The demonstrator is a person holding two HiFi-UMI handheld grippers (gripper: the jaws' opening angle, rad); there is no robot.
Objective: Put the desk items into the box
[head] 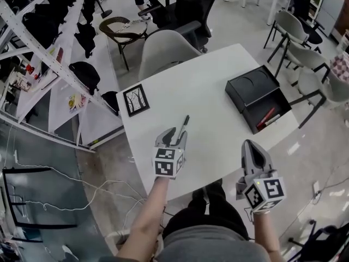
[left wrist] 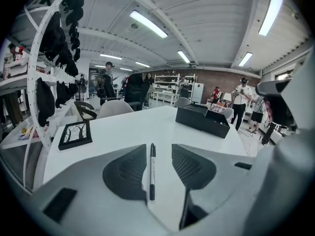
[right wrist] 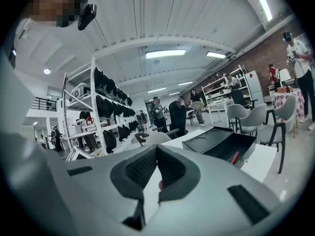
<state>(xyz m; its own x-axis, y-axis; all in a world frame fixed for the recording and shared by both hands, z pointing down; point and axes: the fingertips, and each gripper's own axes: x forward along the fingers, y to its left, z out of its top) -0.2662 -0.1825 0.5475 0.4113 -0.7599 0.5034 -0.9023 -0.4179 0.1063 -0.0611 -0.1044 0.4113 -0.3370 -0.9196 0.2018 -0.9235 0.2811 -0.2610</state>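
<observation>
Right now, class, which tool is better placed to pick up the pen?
Left: the left tool straddles the pen with open jaws; the right tool is shut and off to the side.

Setting: open-plan lab or workshop hall. Evidence: white metal racks [right wrist: 93, 102] hung with black gear, ceiling strip lights [left wrist: 147, 24], grey shell chairs [head: 163, 51], polished concrete floor [head: 234, 23], brick back wall [left wrist: 221, 80].

In my head view the pen's [head: 184, 125] lower end is lost behind the left claw [head: 173, 138]. Inside the box [head: 252, 87] at two o'clock, a red thing [head: 266, 117] and a pale thing [head: 272, 120] beside it are too small to name; the box's top hides the rest.
</observation>
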